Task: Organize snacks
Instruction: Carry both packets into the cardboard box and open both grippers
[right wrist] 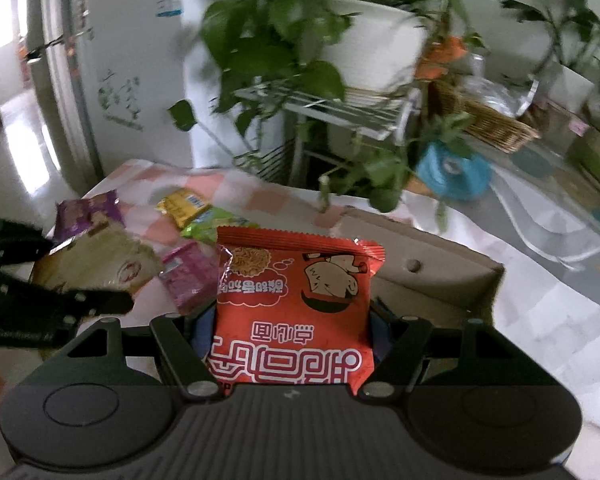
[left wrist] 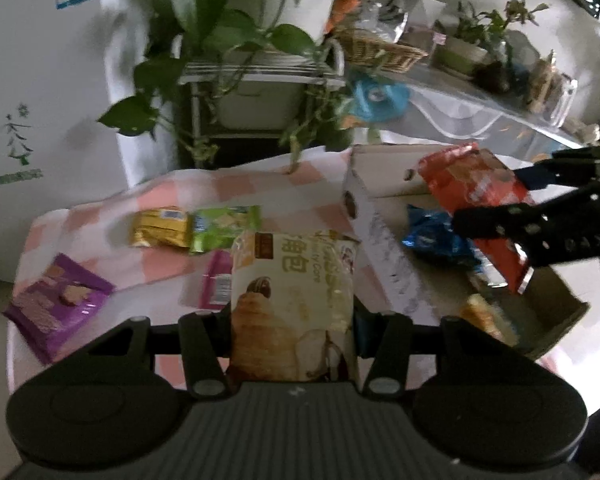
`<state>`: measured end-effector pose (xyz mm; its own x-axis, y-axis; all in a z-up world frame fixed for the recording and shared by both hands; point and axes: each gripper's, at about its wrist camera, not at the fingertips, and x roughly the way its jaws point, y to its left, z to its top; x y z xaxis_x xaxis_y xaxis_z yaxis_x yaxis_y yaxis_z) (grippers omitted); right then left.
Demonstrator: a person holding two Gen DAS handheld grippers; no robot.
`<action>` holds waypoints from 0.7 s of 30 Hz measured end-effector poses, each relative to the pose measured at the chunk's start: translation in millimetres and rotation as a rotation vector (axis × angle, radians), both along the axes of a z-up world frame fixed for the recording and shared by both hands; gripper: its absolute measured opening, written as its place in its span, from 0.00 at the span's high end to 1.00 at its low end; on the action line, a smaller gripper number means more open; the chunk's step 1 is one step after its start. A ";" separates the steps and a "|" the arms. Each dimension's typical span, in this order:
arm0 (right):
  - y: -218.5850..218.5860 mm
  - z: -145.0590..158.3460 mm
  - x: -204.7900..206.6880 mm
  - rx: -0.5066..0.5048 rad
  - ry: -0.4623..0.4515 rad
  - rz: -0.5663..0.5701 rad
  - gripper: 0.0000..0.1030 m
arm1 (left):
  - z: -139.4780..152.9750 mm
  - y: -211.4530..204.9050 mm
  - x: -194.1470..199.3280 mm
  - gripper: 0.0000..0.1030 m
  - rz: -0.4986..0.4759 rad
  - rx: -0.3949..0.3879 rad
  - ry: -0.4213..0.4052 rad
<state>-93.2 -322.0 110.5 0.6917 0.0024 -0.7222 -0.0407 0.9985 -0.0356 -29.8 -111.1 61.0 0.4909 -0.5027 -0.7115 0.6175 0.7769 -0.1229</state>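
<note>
The left gripper (left wrist: pixel 292 320) pointed obliquely downward over the checked tablecloth (left wrist: pixel 172 264), its jaws clamped on a cream croissant packet (left wrist: pixel 292 300) held upright above the table. At ten o'clock from it lay a yellow packet (left wrist: pixel 160 226) touching a green packet (left wrist: pixel 224 226); a purple packet (left wrist: pixel 56 300) lay at nine o'clock, and a pink packet (left wrist: pixel 216 284) was half hidden behind the croissant packet. At two o'clock stood the cardboard box (left wrist: pixel 380 248), containing a blue packet (left wrist: pixel 436 236) and a partly cut-off pastry packet (left wrist: pixel 484 316). The right gripper (right wrist: pixel 292 320), likewise tilted downward, gripped a red noodle packet (right wrist: pixel 296 300) above the box's near wall (right wrist: pixel 432 276). Motion blur obscured the potted plants (right wrist: pixel 284 28) and wicker basket (right wrist: pixel 496 124); the packet's lower edge was concealed by the gripper body.
</note>
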 end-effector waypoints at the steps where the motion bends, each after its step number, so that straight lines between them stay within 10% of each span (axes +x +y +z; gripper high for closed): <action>1: -5.0 0.2 0.5 0.010 -0.004 -0.021 0.24 | 0.1 -2.6 -1.8 0.51 -0.006 -0.011 0.007; 21: -65.6 -5.6 -7.1 0.043 -0.027 -0.329 0.24 | -9.9 -72.1 -30.3 0.51 -0.165 -0.161 0.082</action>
